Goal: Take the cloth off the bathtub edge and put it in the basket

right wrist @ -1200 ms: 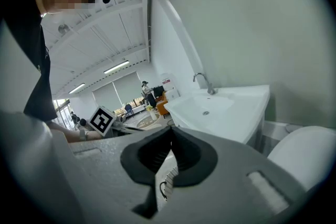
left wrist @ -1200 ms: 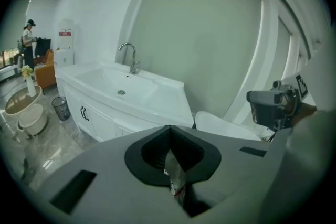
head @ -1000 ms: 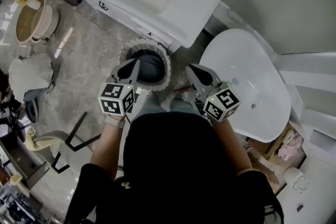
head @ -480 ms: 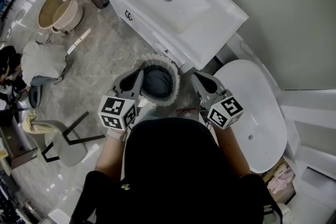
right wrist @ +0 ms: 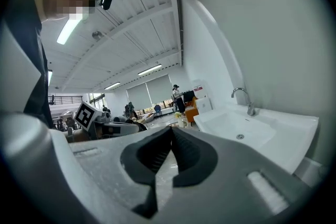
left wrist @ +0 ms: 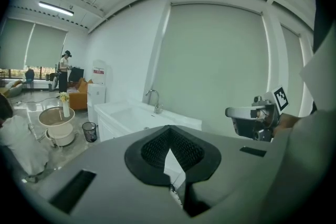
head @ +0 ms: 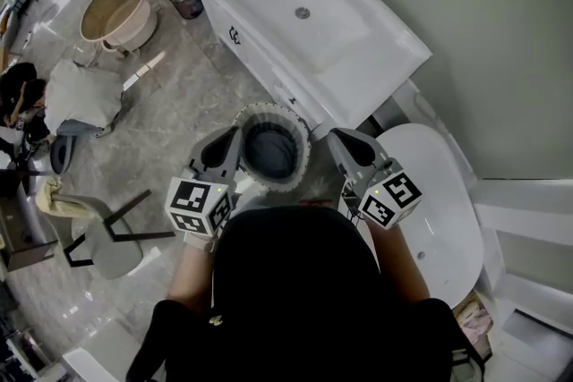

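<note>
We hold the left gripper (head: 235, 135) with its fingers shut together on nothing, the dark cloth (head: 270, 153) lying inside the basket (head: 266, 111) at its three o'clock, while the right gripper (head: 334, 136), fingers likewise together and empty, has that cloth at nine o'clock.

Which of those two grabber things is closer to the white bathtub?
The right. The right gripper is close beside the bathtub; the left gripper is farther off, on the other side of the basket.
</note>
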The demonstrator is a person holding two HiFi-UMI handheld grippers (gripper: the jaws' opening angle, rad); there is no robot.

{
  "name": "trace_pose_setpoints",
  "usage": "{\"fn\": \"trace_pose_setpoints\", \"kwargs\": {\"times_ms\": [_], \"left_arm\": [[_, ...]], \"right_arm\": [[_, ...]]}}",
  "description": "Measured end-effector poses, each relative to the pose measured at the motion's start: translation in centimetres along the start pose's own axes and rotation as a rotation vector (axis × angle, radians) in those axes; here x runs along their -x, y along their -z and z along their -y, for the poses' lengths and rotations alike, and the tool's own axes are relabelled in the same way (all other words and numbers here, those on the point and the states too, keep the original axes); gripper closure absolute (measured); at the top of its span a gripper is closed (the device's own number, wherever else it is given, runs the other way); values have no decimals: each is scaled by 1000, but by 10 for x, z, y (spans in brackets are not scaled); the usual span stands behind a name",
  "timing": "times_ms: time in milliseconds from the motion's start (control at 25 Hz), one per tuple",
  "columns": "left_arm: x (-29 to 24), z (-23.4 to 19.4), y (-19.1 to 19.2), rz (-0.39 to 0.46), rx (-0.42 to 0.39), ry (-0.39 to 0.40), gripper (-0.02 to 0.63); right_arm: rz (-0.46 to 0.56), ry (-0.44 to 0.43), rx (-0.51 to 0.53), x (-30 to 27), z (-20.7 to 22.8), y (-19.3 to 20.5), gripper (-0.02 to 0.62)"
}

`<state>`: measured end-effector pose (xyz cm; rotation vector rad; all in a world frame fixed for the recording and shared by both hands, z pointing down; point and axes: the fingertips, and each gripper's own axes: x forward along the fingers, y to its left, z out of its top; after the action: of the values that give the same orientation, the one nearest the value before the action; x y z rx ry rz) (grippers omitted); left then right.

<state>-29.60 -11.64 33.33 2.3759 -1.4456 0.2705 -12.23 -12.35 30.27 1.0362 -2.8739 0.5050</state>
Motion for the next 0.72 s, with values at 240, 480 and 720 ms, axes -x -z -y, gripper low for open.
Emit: {"fn": "trace_pose_setpoints", "kwargs": {"times_ms": [240,480,720], "left_arm": [[5,0,0,8,-24,-9,592],[2,4,1,3,-22,-3,592],[2,8,2,-1,-18,4,592]], "right_arm": [[9,-18,3,-2,-4,-4,598],[-1,-20,2,-3,-2,1,598],[-19,-7,17,0,-2,6,598]]}}
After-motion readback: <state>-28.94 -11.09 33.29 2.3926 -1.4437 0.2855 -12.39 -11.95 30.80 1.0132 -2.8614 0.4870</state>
